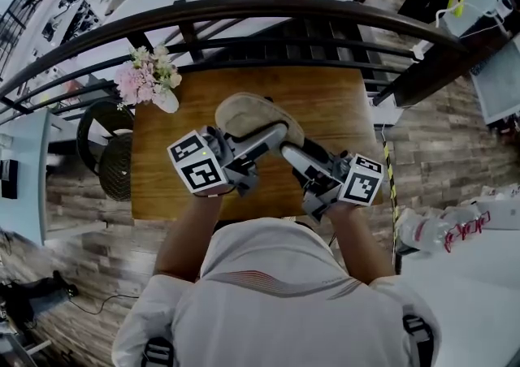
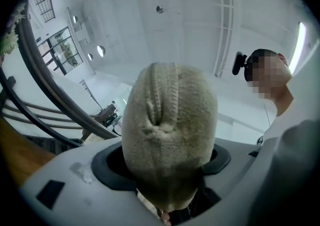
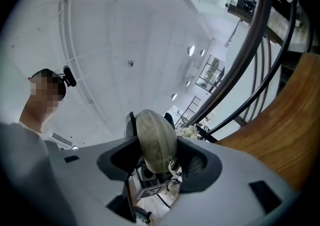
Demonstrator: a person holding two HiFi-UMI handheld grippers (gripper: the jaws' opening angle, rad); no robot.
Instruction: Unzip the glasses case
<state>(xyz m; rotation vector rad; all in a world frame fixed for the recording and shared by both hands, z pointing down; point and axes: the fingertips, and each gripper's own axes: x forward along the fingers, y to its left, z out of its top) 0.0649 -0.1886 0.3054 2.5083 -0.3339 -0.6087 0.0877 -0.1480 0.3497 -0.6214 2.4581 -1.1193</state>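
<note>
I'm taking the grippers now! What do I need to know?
Left gripper: jaws wide apart, with one end of the glasses case between them, not clearly squeezed.
Right gripper: shut on the case, holding it over the wooden table.
Zip pull: hangs by the right jaws.
Done: case picked up.
Left: take the pull and run the zip open. I cannot tell how far it is open already.

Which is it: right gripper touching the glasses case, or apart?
Touching. The right gripper view shows the glasses case clamped between the jaws of the right gripper, with both pads against its sides.
</note>
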